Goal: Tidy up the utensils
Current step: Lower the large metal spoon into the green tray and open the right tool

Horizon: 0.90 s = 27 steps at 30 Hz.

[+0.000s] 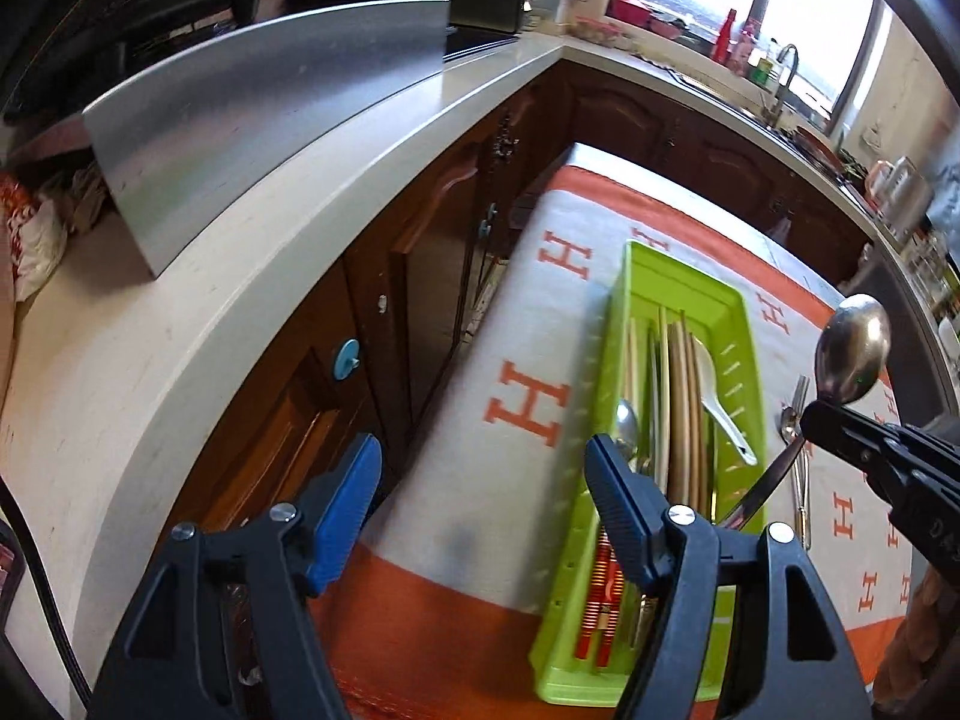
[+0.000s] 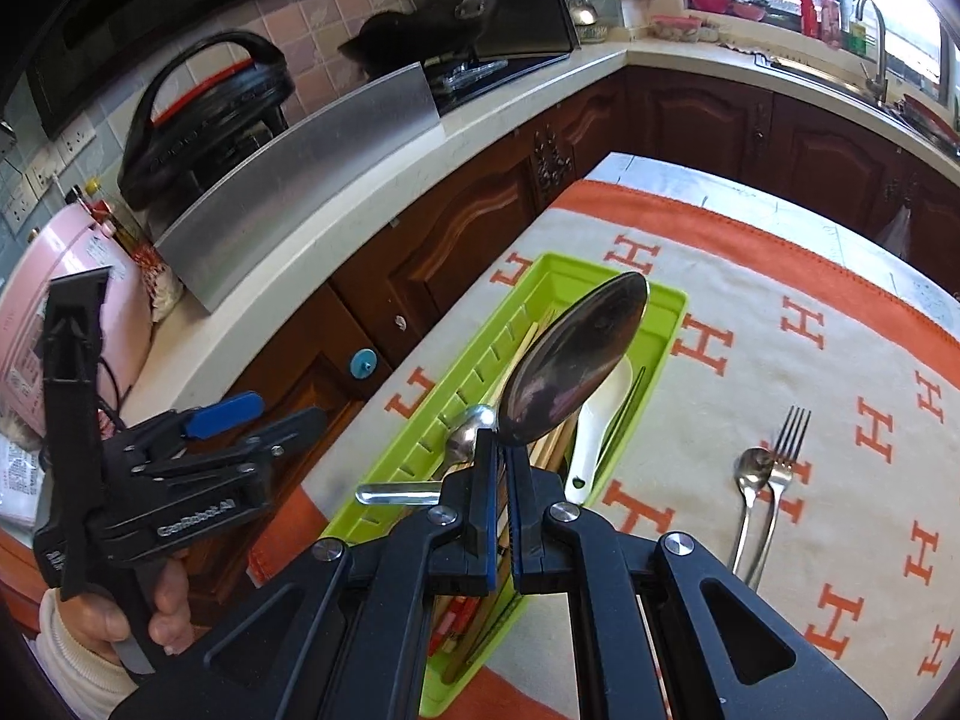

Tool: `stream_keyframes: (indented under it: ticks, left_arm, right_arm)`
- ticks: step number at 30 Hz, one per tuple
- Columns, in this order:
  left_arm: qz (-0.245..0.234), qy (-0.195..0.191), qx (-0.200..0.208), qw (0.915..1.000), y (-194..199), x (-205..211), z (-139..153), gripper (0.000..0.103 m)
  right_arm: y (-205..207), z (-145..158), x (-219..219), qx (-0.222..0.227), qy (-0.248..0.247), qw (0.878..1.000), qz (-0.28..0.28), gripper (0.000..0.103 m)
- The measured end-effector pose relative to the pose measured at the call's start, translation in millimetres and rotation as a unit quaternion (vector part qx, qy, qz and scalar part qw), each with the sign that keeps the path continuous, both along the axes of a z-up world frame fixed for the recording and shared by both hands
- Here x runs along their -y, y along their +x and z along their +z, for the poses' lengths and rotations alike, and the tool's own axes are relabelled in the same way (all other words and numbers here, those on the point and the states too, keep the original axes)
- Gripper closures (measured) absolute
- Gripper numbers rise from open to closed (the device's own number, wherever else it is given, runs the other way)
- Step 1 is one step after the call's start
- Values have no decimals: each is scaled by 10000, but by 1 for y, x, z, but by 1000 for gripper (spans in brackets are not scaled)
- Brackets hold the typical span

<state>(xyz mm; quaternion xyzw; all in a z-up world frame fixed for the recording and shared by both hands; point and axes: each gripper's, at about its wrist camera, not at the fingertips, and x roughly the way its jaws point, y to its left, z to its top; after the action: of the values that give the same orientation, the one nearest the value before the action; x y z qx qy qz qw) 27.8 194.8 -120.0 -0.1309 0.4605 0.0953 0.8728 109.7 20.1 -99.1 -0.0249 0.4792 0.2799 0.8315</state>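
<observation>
My right gripper (image 2: pixel 501 450) is shut on a large metal spoon (image 2: pixel 576 354) and holds it above the green utensil tray (image 2: pixel 666 324); the spoon (image 1: pixel 852 354) and the gripper (image 1: pixel 810 414) also show in the left wrist view. The tray (image 1: pixel 744 312) holds chopsticks (image 1: pixel 681 408), a white ceramic spoon (image 1: pixel 720 402) and a metal spoon (image 1: pixel 627 426). My left gripper (image 1: pixel 480 468) is open and empty at the tray's left side; it shows in the right wrist view (image 2: pixel 258 414). A small spoon (image 2: pixel 750 480) and a fork (image 2: pixel 786 444) lie on the cloth right of the tray.
An orange and white cloth with H marks (image 2: pixel 810 312) covers the table. A white counter (image 1: pixel 180 330) with a steel panel (image 1: pixel 270 108) and brown cabinets (image 1: pixel 372 312) runs on the left. A sink and tap (image 2: pixel 870 42) stand by the far window.
</observation>
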Motion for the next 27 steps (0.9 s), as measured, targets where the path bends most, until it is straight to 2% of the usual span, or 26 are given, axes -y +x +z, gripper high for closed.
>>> stream_keyframes:
  ticks: [6, 12, 20, 27]
  left_arm:
    - [41, -84, -77, 9999, 0, -7, -7, 35]
    - [26, -88, -78, 9999, -2, -8, -7, 35]
    - [-49, -98, -90, 9999, 0, -5, -7, 35]
    - [-147, -71, -81, 9998, 0, 5, -3, 35]
  right_arm:
    - [29, -13, -16, -27, -133, 9998, -175, 100]
    - [56, -33, -13, -410, -173, 9973, -580, 100]
    - [50, -36, 2, -441, -155, 9969, -630, 99]
    - [38, -36, 38, -534, -53, 9947, -876, 99]
